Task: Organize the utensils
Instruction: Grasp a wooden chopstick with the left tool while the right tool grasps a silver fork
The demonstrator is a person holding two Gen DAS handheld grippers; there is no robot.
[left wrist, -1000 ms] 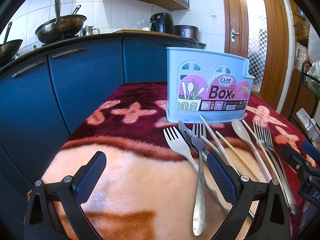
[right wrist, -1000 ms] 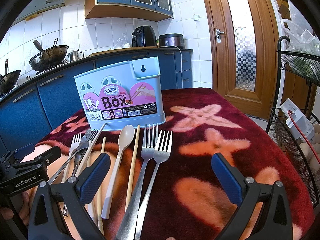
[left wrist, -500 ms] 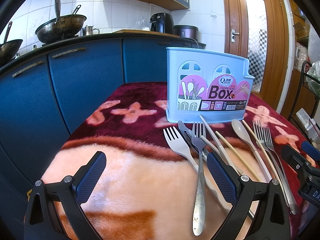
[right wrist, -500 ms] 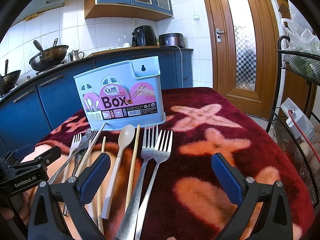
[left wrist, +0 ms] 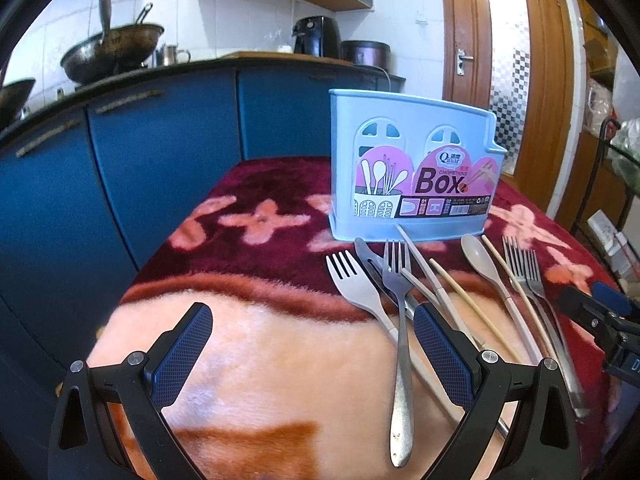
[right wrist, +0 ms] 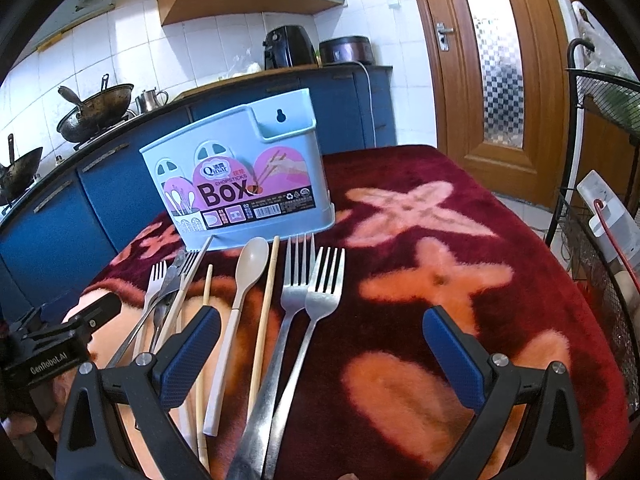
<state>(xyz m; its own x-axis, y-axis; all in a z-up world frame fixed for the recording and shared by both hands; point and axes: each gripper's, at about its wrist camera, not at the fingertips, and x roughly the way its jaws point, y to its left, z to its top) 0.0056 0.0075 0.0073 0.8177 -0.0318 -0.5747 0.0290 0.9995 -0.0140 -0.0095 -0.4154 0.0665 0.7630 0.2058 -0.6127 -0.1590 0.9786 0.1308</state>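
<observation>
Nothing sorted yet. Left gripper (left wrist: 313,350) and right gripper (right wrist: 321,350) both spread wide, holding nothing. Utensil row lower centre, blue box (right wrist: 240,176) just behind. I'd start with outermost steel fork (right wrist: 316,308), pinch mid-handle, lift clear of neighbour, drop in tines-up.

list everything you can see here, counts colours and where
chopsticks box: 1, pale blue with pink label, upright at the far end of the utensil row
metal forks: 3 seen, silver; two side by side on the right, one in the left pile
plastic fork: 1, off-white, leftmost
spoon: 1, beige, mid-row
chopsticks: at least 2, pale wood, either side of the spoon
blanket: 1, dark red and peach, under everything
woks: 2, dark, on the counter behind
left gripper: open, low over the blanket
right gripper: open, above the fork handles
</observation>
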